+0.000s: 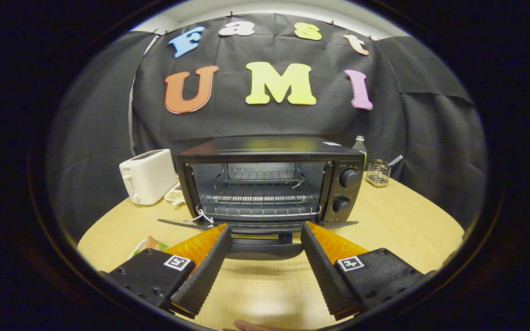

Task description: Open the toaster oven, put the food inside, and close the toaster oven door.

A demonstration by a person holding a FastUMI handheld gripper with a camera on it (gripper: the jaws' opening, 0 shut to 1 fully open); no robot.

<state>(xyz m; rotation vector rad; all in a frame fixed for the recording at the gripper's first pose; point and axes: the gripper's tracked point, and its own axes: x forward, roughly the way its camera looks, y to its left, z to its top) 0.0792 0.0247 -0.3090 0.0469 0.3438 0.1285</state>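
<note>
Right under us, our tool point(265, 234) is spread wide with nothing between its two fingers, just bare worktop point(403, 220) showing through the gap. Its tips sit at the front edge of the toaster oven's dropped door point(258, 225), one on either side of the door handle point(265, 248), not pressing on it.

So where are we? Step one looks done: the toaster oven point(269, 184) is open, door folded down flat towards us. Inside we see the wire rack point(258, 195) and nothing on it, so by our reading the food has yet to go in and the door has yet to be shut.

The food itself? Left of the oven door, just beside our left finger, something in a green-edged wrapper point(147, 244) lies on the worktop; that may be it, though we can't make it out properly.

Left of the oven, a white toaster point(147, 177) stands with a small dish point(174, 195) of pale bits beside it. Right of the oven sits a wire holder point(378, 172) with a utensil poking out, and a bottle point(360, 146) peeks up behind the oven.
</note>
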